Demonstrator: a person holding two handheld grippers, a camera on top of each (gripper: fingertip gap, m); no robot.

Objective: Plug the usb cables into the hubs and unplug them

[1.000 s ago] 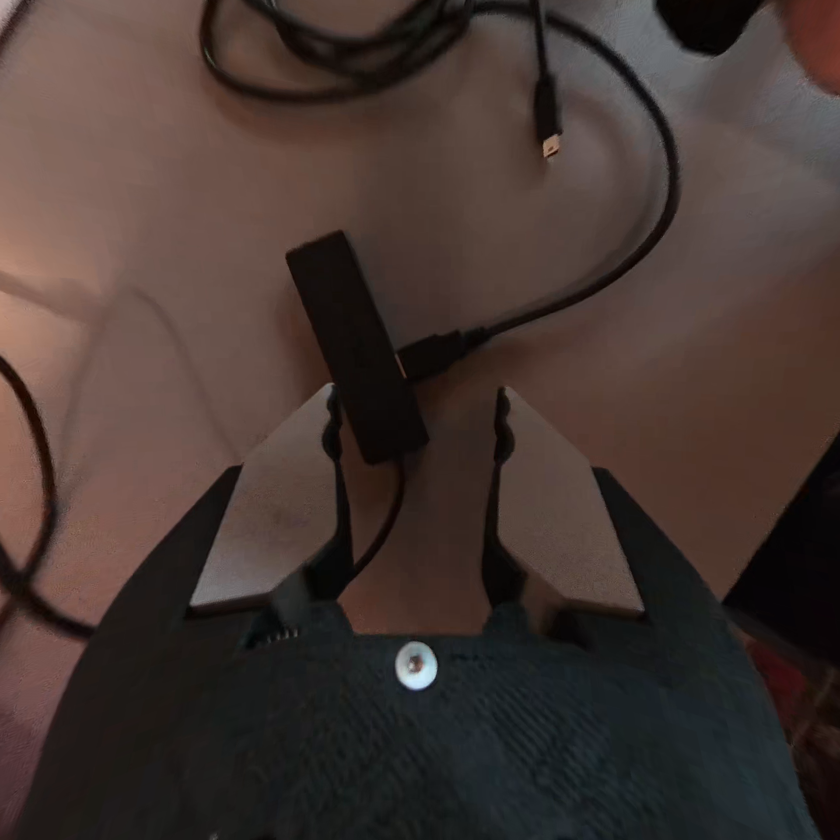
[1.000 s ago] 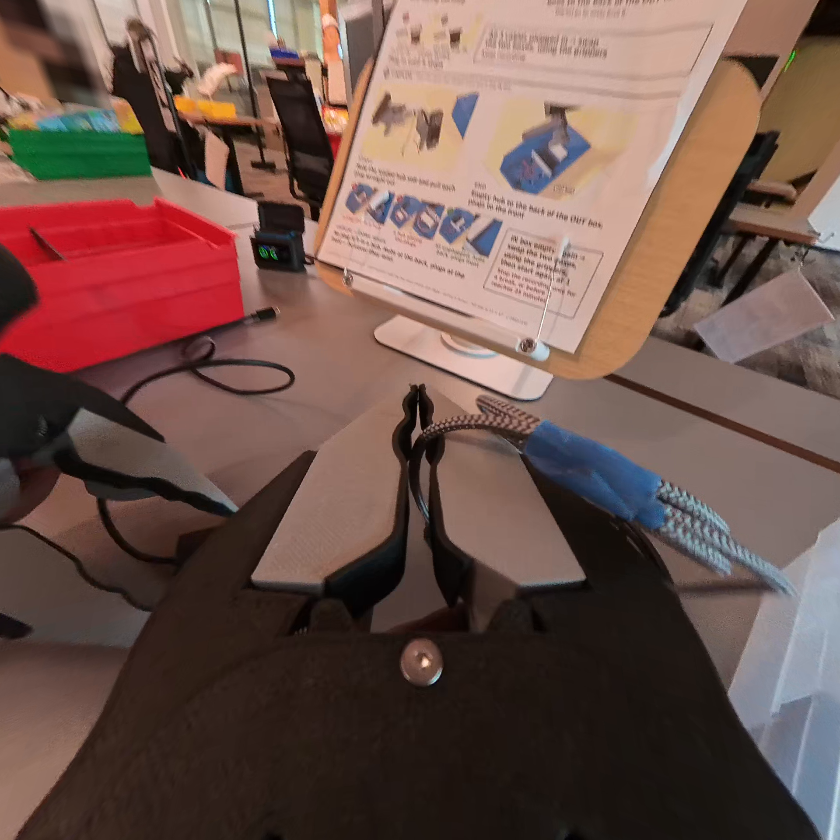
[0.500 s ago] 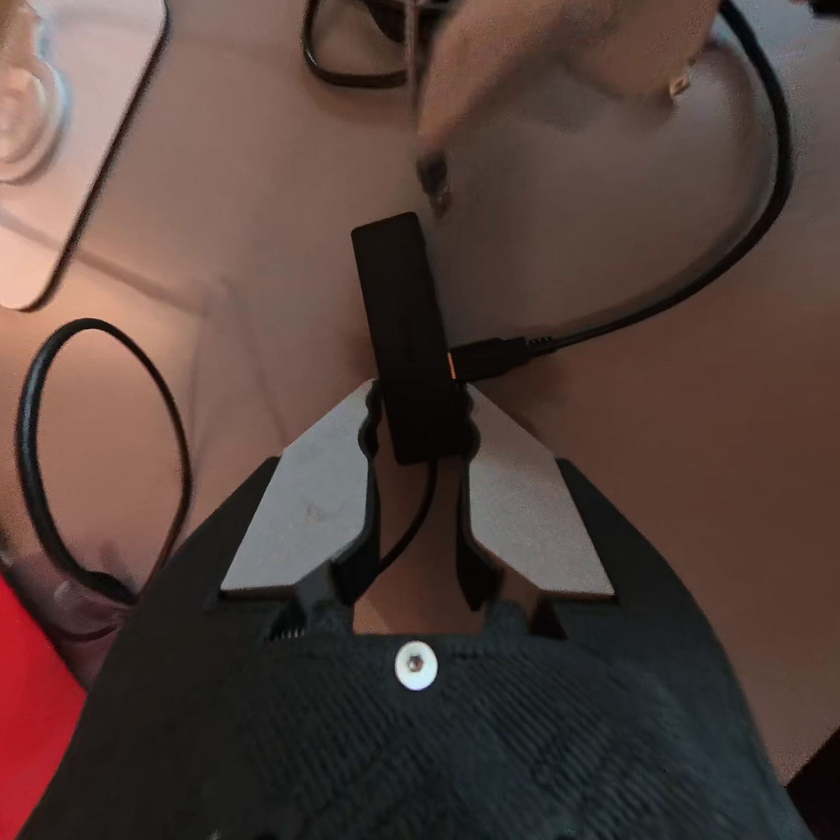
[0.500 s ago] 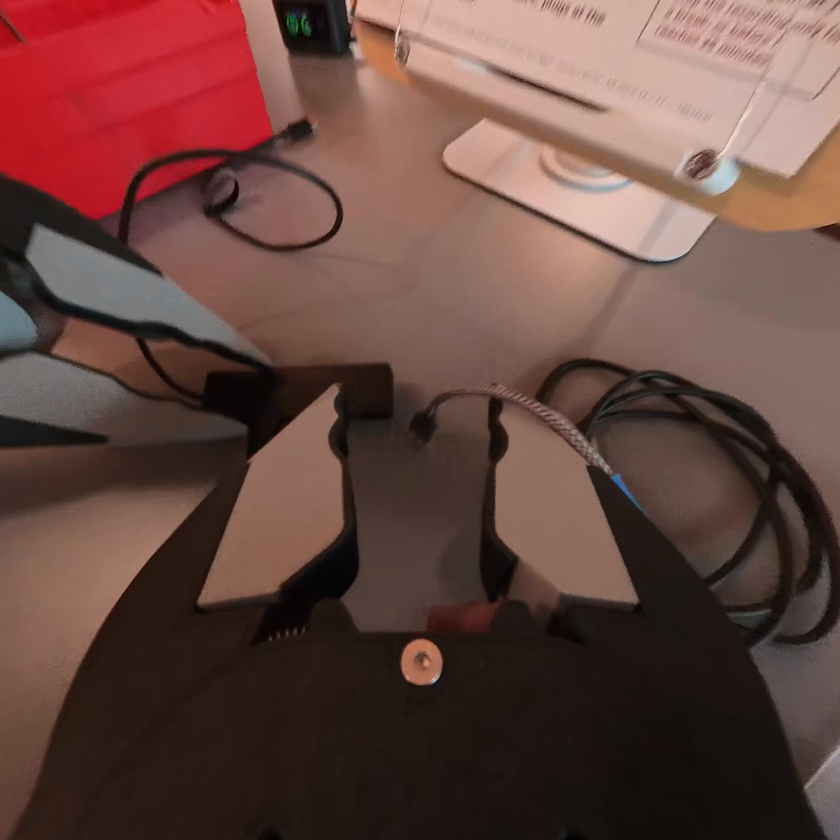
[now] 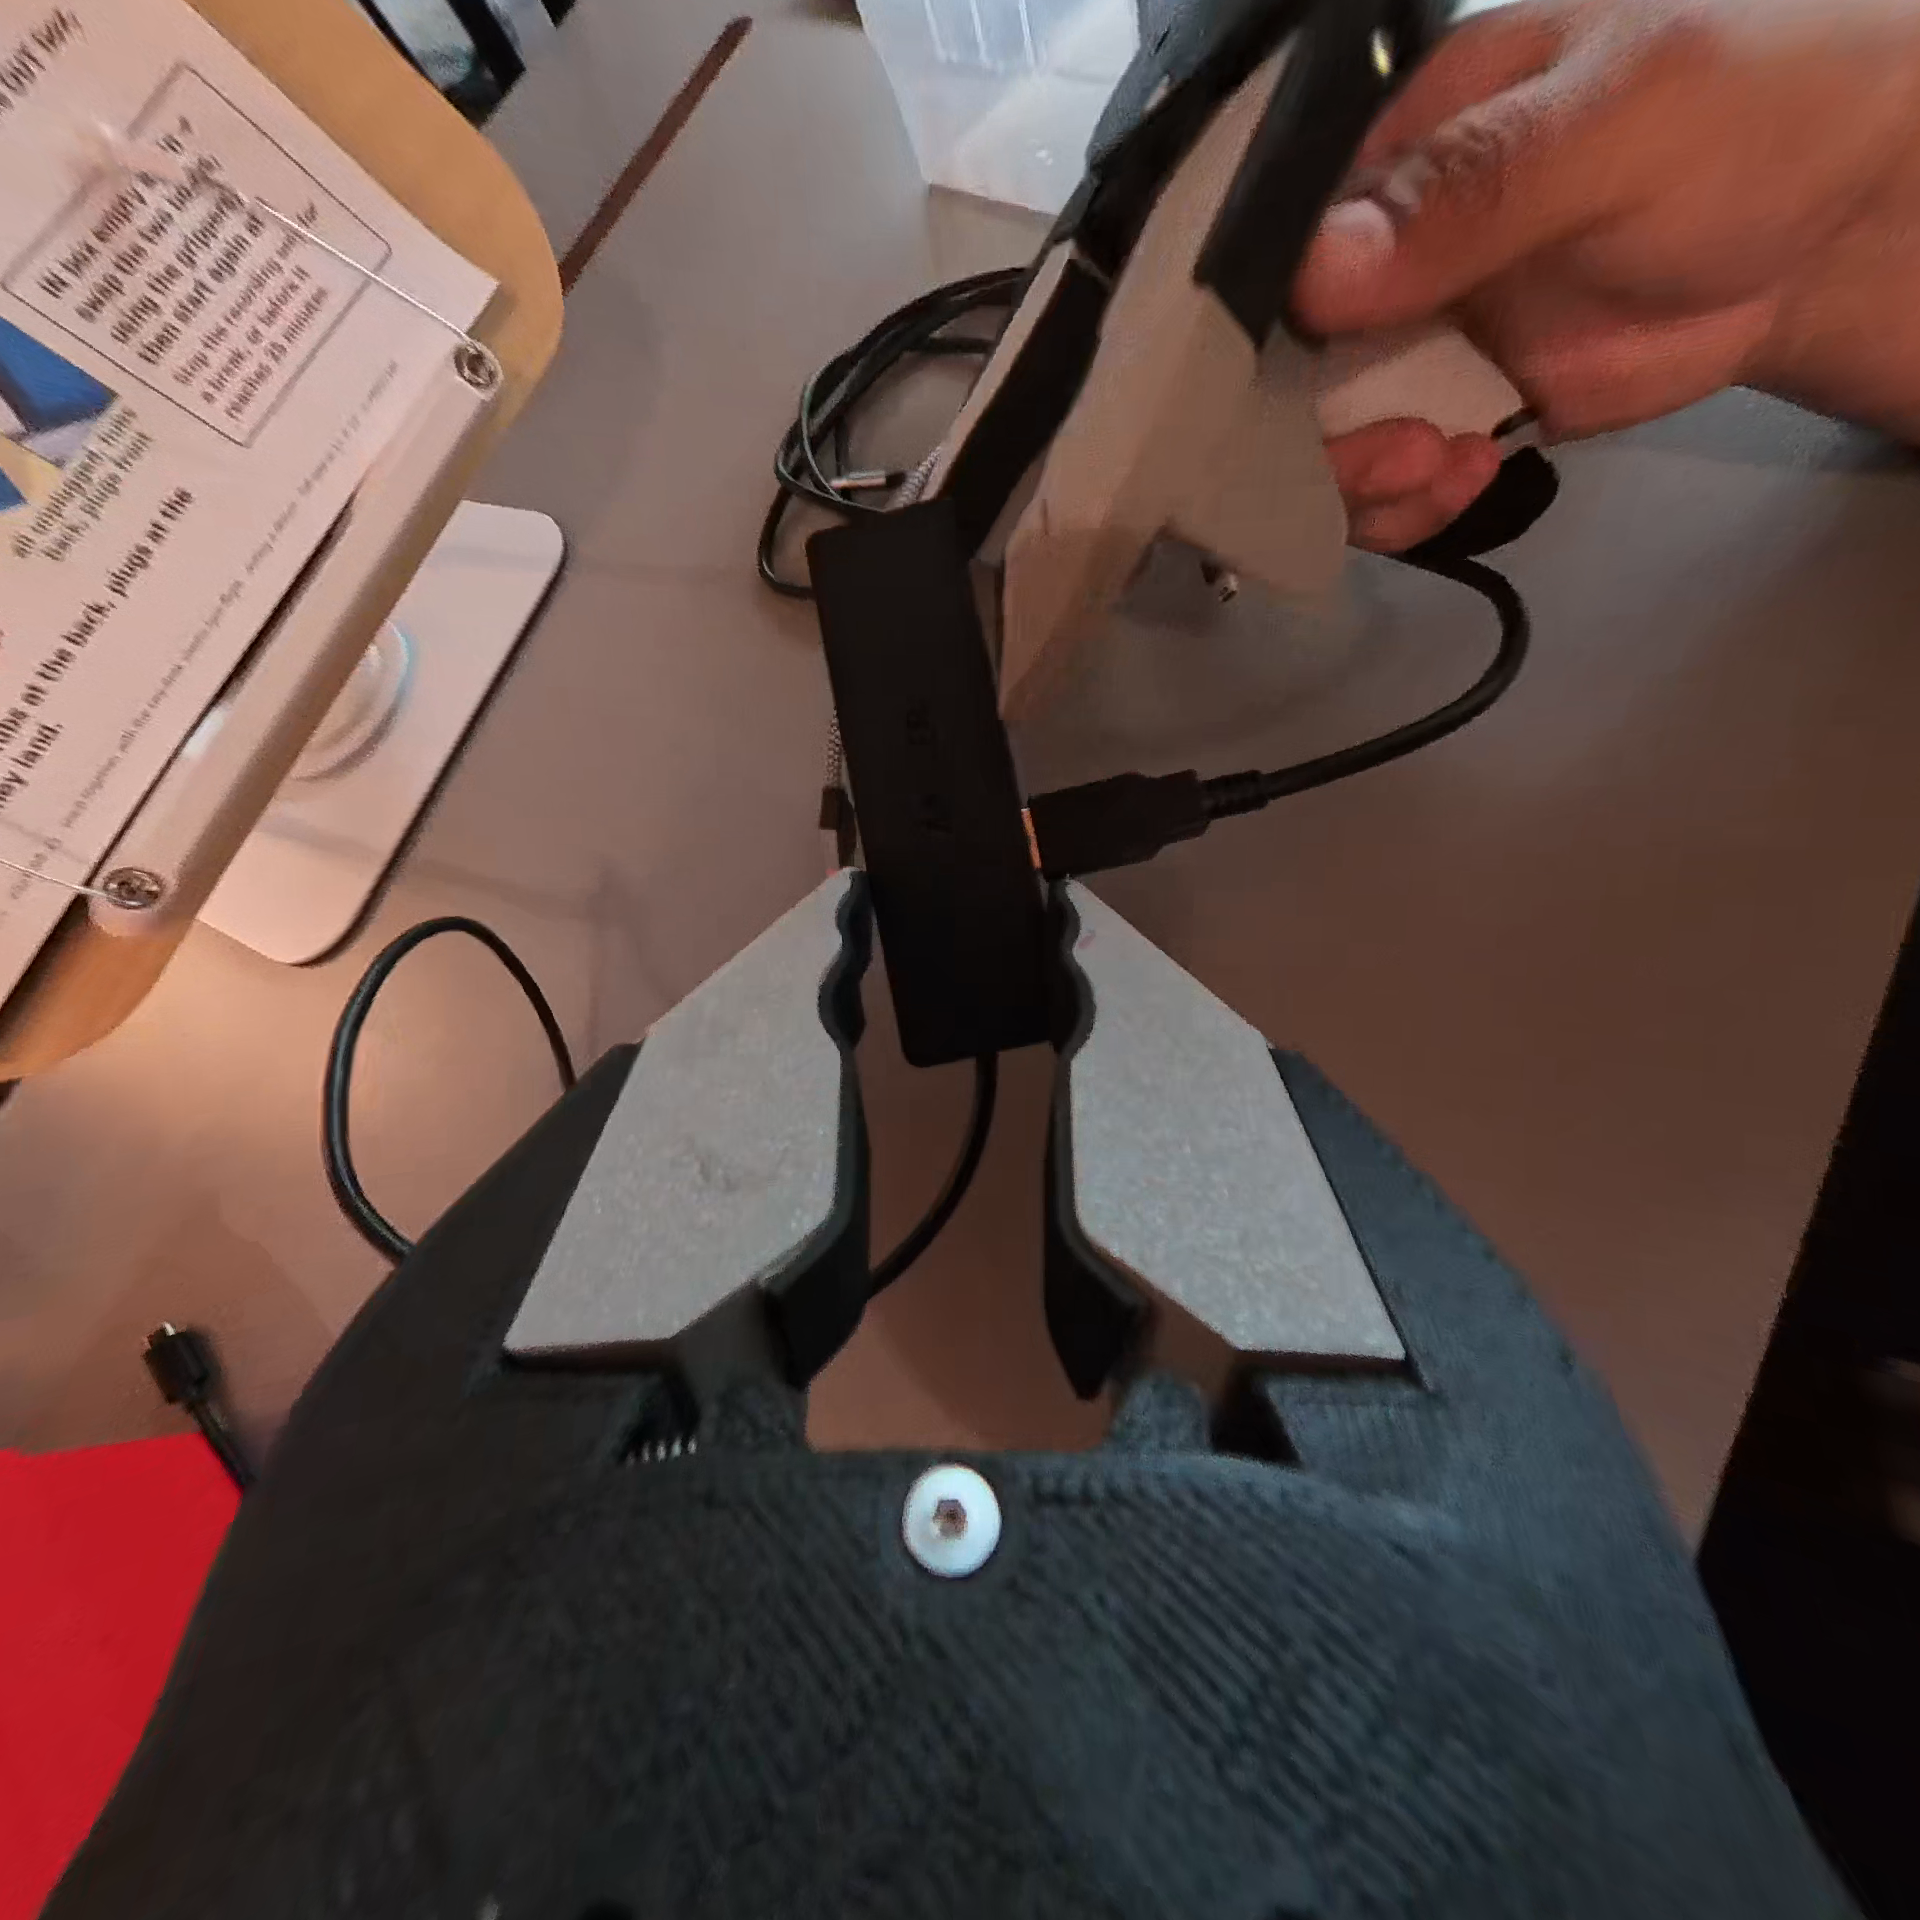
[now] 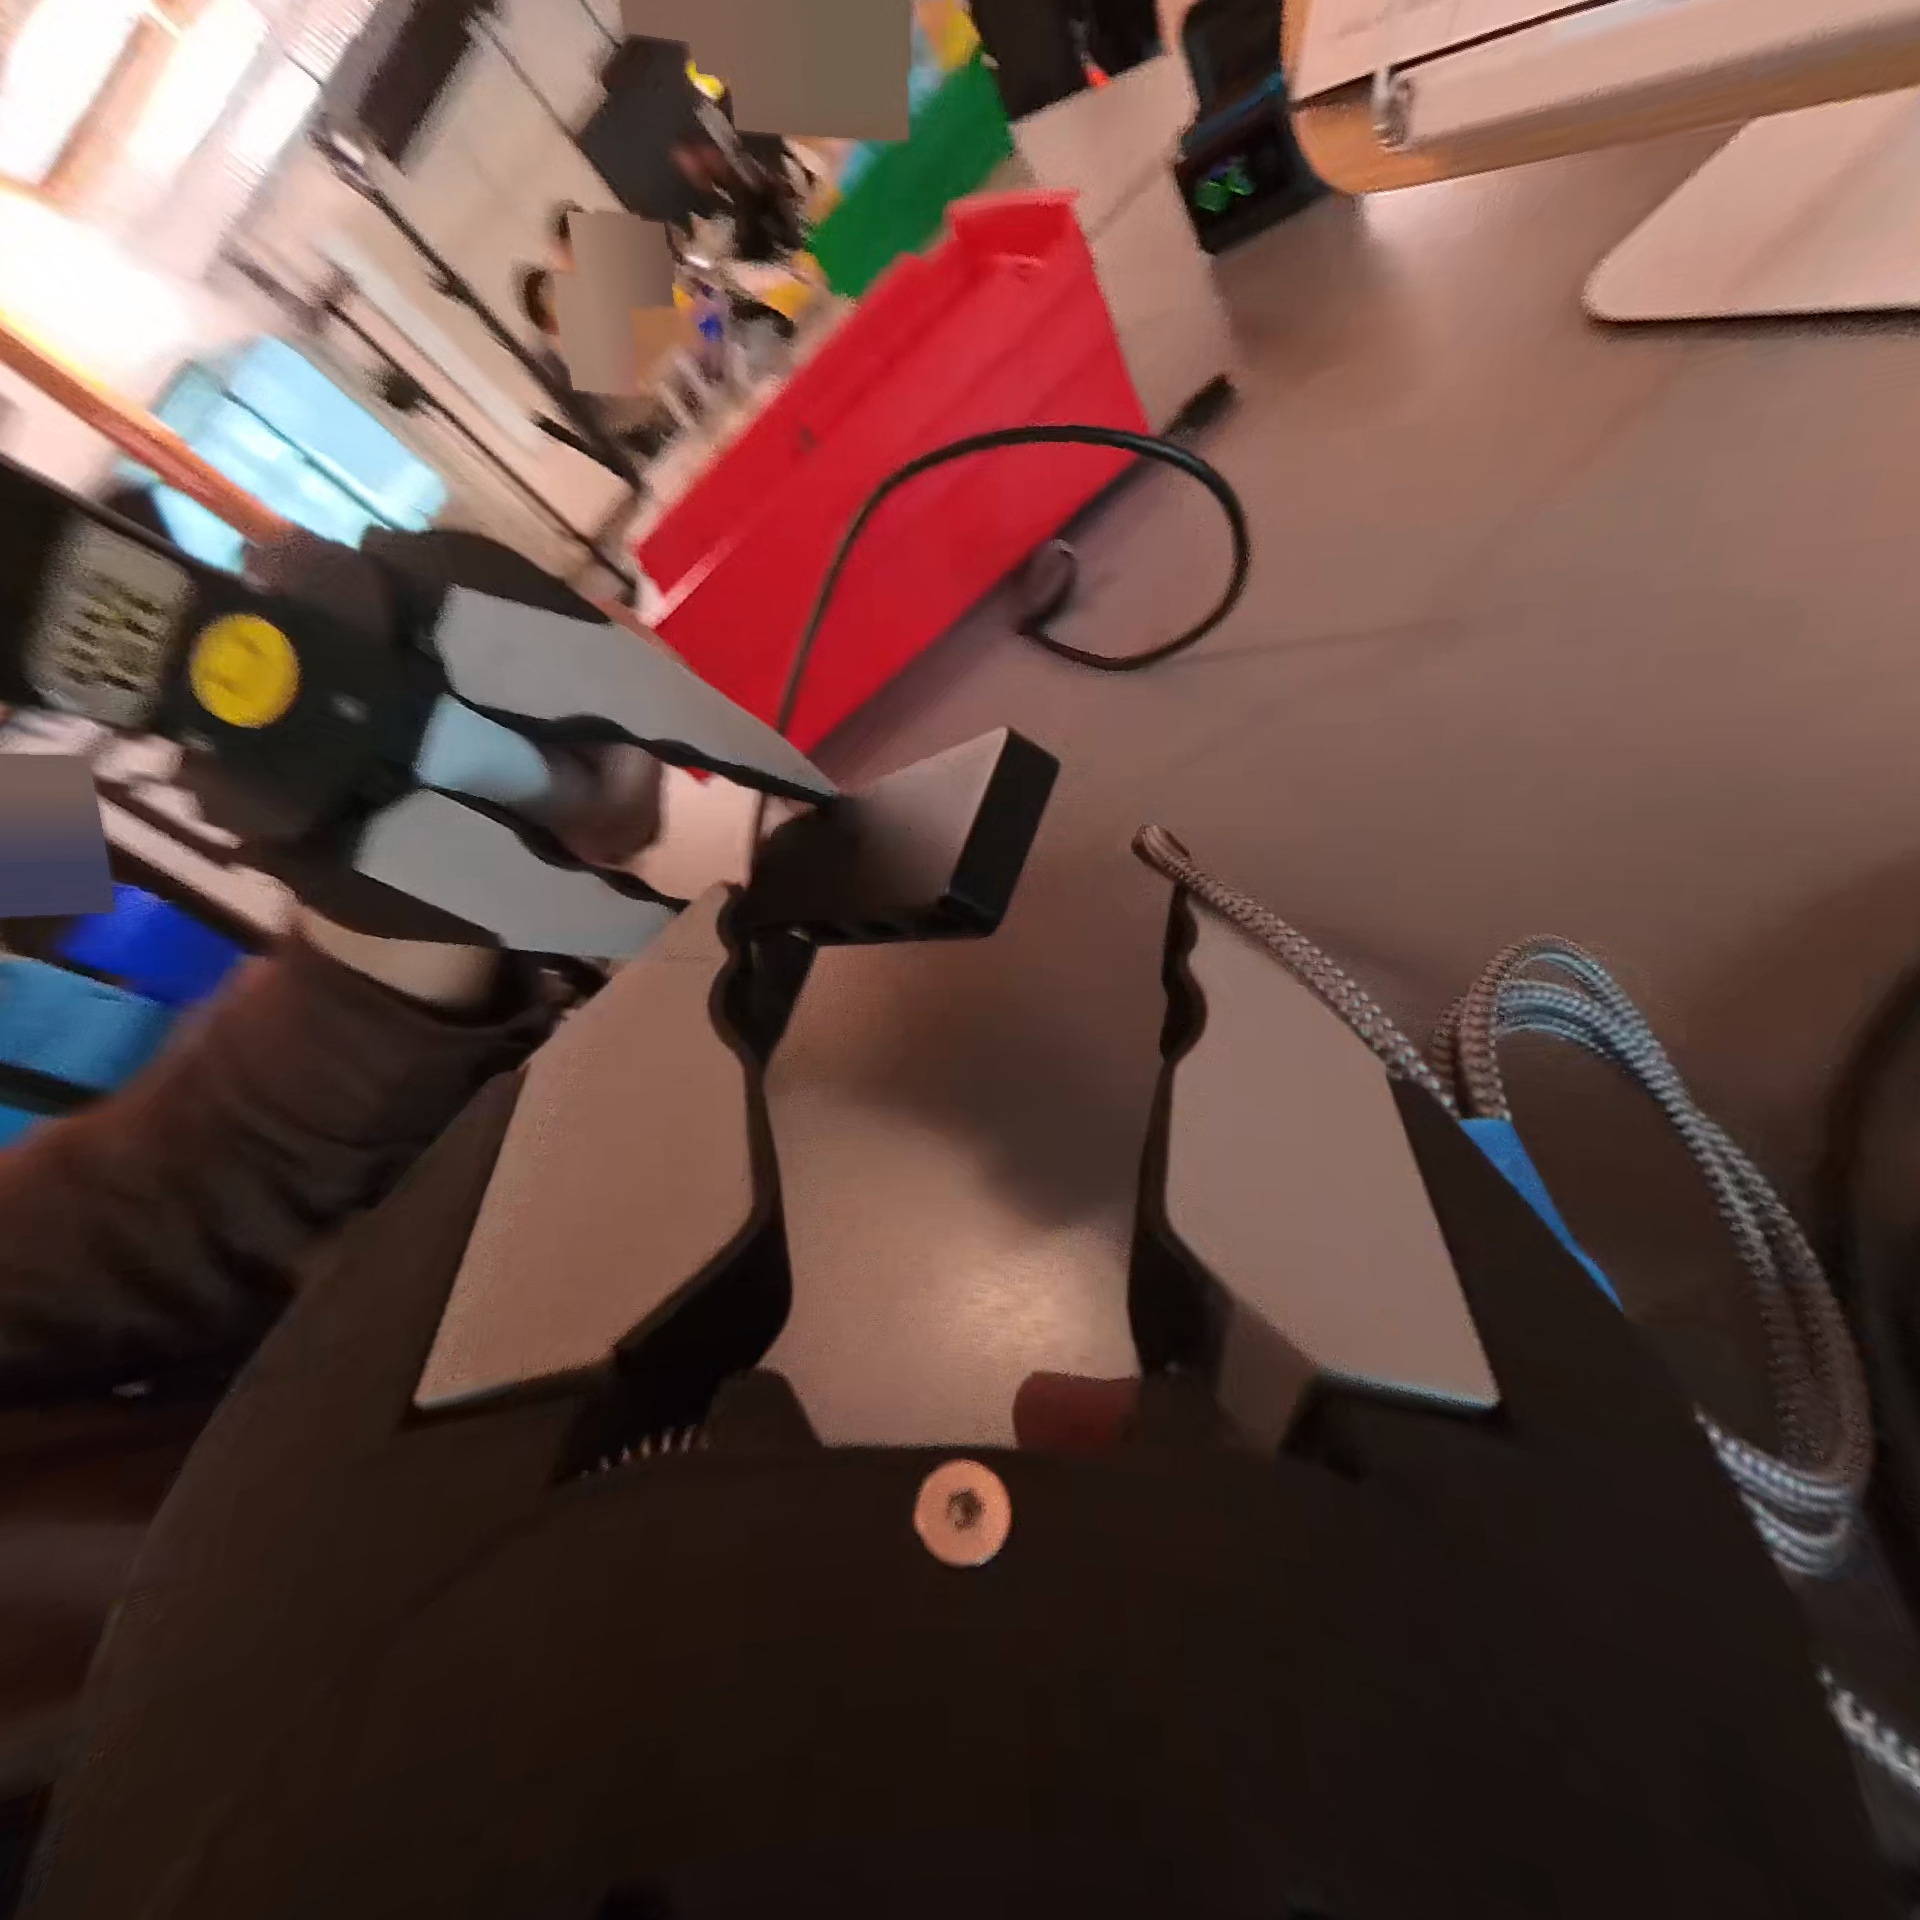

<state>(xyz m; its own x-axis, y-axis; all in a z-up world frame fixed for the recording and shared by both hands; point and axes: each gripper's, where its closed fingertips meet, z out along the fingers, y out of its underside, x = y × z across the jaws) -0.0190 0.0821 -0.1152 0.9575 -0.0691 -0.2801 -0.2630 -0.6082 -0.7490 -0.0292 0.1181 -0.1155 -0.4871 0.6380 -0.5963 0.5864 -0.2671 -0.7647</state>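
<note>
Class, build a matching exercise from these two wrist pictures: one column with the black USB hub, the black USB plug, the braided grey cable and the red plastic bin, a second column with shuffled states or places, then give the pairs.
Things
1. black USB hub
2. black USB plug
3. braided grey cable
4. red plastic bin

States or places
A. loose, beside the open right gripper
B. on the table's far side, behind a black cable loop
C. clamped by the left gripper
D. seated in the hub's side port

Pairs: 1-C, 2-D, 3-A, 4-B
</note>
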